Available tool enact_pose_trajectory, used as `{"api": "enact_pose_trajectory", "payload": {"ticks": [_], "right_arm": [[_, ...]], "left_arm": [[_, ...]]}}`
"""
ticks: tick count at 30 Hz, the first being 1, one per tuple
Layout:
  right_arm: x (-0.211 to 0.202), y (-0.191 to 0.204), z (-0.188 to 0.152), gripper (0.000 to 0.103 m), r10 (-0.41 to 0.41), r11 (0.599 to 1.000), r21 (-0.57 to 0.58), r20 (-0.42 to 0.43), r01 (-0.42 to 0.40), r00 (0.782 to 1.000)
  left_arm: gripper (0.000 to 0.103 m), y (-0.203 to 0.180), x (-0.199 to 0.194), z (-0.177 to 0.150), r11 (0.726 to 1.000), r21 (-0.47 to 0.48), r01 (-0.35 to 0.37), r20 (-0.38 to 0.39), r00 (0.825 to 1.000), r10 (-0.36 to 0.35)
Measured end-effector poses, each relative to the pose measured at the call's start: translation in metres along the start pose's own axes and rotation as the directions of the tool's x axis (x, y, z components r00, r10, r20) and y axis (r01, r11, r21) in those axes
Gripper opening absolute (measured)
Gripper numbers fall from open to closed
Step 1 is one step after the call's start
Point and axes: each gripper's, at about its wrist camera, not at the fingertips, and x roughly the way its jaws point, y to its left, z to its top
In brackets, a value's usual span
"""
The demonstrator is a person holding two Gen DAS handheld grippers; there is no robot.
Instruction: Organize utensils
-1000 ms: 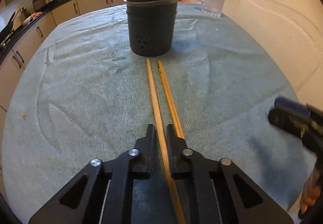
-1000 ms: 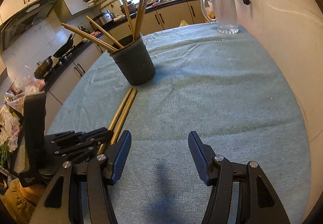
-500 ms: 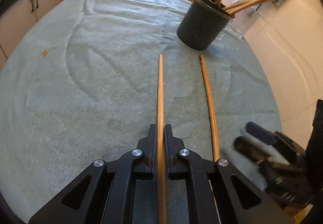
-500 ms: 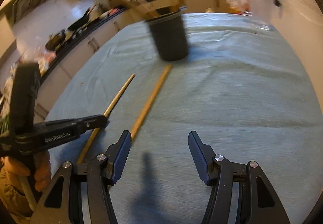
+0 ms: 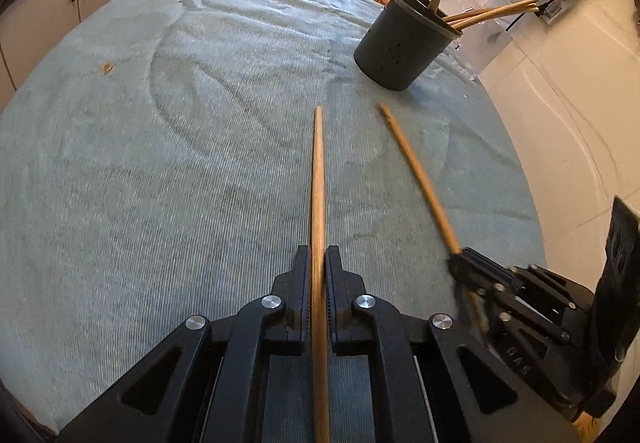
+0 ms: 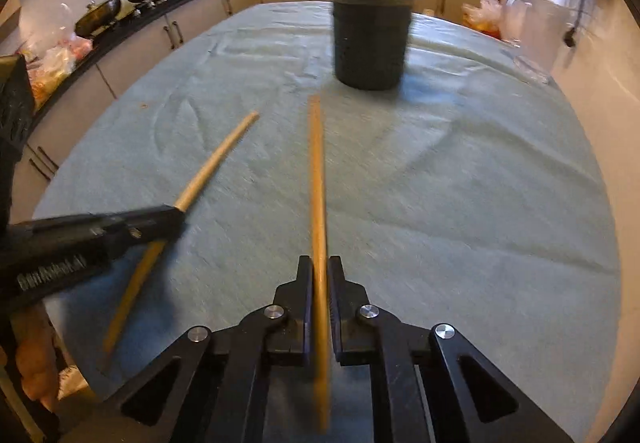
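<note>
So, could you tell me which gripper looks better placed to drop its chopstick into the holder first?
Probably the right gripper: its chopstick points straight at the dark holder; the left gripper has it off to one side.

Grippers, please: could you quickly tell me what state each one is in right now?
Left gripper: closed on a wooden chopstick.
Right gripper: closed on the other chopstick.
</note>
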Motion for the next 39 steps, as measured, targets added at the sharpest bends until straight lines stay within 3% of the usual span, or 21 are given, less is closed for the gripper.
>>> {"api": "enact_pose_trajectory", "payload": {"ticks": [4,7,8,11,19,23,27,31,33,36,37,39], "right_arm": [[-0.017,-0.018,-0.028,0.011,-0.015,1.0,0.008,-0.036,0.016,0.999],[-0.029,-0.027,-0.041,0.044,-0.001,1.0,0.002,-0.057,0.001,0.998],[-0.033,-0.028,-0.042,0.046,-0.007,1.0,-0.003,-0.047,0.006,0.999],[-0.035,-0.033,-0.039,0.046,-0.006,1.0,0.0,-0.033,0.006,0.999],[-0.003,-0.034,-0.006,0.046,0.011,1.0,0.005,-0.025,-0.011,1.0],[0.019,-0.029,0.023,0.046,-0.002,1.0,-0.017,-0.043,0.001,0.999],[0.036,-0.029,0.049,0.046,-0.01,0.999,-0.042,-0.047,0.009,0.999],[0.052,-0.029,0.077,0.045,0.0,0.998,-0.056,-0.067,-0.004,0.998],[0.057,-0.03,0.085,0.04,-0.001,0.999,-0.051,-0.072,-0.003,0.997],[0.059,-0.029,0.088,0.013,0.005,0.999,-0.036,-0.059,-0.007,0.998],[0.058,-0.028,0.087,0.009,0.005,0.999,-0.036,-0.05,-0.006,0.999],[0.057,-0.026,0.086,0.008,0.003,0.999,-0.032,-0.039,-0.004,0.999]], "left_arm": [[0.007,0.001,-0.003,-0.004,1.0,-0.007,0.011,-0.025,1.0,-0.011],[0.008,-0.001,-0.011,-0.003,1.0,0.001,0.03,-0.037,0.999,-0.03],[0.011,-0.003,-0.016,-0.001,0.999,0.01,0.031,-0.028,0.999,-0.031],[0.03,-0.005,-0.021,0.004,1.0,0.011,0.029,-0.016,0.999,-0.029],[0.03,-0.007,0.008,0.044,0.994,0.043,-0.101,-0.058,0.993,0.104],[0.03,-0.01,0.035,0.064,0.991,0.053,-0.126,-0.1,0.986,0.13],[0.03,-0.02,0.048,0.08,0.988,0.083,-0.129,-0.08,0.988,0.135],[0.03,-0.022,0.054,0.088,0.989,0.087,-0.118,-0.07,0.99,0.124],[0.03,-0.024,0.054,0.087,0.989,0.1,-0.111,-0.061,0.991,0.117],[0.028,-0.029,0.054,0.08,0.982,0.152,-0.11,-0.035,0.993,0.116],[0.003,-0.029,0.054,0.076,0.98,0.171,-0.104,-0.031,0.993,0.11],[0.004,-0.031,0.053,0.073,0.981,0.179,-0.069,-0.036,0.996,0.076]]}}
